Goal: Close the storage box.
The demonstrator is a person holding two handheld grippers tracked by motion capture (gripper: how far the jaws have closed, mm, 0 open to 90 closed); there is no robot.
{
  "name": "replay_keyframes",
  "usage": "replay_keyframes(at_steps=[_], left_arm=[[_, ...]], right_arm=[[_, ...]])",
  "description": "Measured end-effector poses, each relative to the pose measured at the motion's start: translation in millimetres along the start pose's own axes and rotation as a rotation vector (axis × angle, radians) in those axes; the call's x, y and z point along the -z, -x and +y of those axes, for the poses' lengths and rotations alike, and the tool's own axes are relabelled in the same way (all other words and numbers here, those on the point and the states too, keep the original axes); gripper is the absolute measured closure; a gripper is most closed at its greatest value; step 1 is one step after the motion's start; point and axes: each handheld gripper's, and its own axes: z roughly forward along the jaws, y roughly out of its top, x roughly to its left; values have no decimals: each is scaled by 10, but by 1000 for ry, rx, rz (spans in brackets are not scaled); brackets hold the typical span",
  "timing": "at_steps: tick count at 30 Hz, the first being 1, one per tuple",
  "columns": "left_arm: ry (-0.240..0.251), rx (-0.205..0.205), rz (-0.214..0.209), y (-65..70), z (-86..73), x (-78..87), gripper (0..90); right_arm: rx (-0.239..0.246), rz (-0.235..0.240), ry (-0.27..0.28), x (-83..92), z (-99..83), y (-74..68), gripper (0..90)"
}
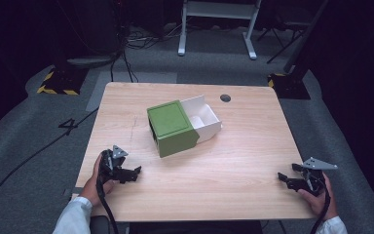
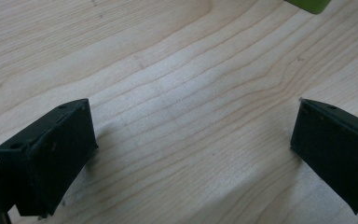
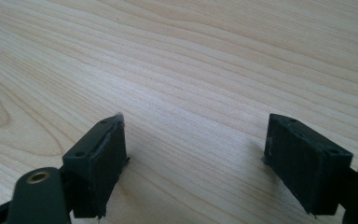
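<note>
Overhead, green box [image 1: 171,127] with white drawer [image 1: 202,117] pulled out, mid-table [image 1: 253,161]; left gripper [image 1: 135,172] and right gripper [image 1: 283,178] both released, empty; gripper views add bare wood between jaws.

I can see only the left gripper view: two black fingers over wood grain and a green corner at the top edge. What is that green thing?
Observer: A green box at mid-table, seen from the high view.
Operator: Is it closed?
Observer: No, a white drawer sticks out of its far right side.
Operator: Where is the other gripper?
Observer: The right gripper rests near the table's right front corner, open, nothing between its fingers.
</note>
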Motion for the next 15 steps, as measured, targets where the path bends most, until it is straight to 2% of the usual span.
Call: replay_keyframes(at_steps=[1,3,7,10,15], left_arm=[[-3,-27,-20,1,0,2,1],[-5,-56,-41,-5,6,-1,1],[-5,-94,-78,-26,28,-20,1],[-6,-112,-93,-24,50,-38,1],[-6,-113,-97,8,36,-27,2]], right_arm=[[1,1,0,-1,1,1,209],[1,0,-1,-2,2,-1,209],[-1,-2,-2,-4,6,-3,206],[4,-1,-1,-4,7,-4,206],[46,-20,-21,16,55,-35,195]])
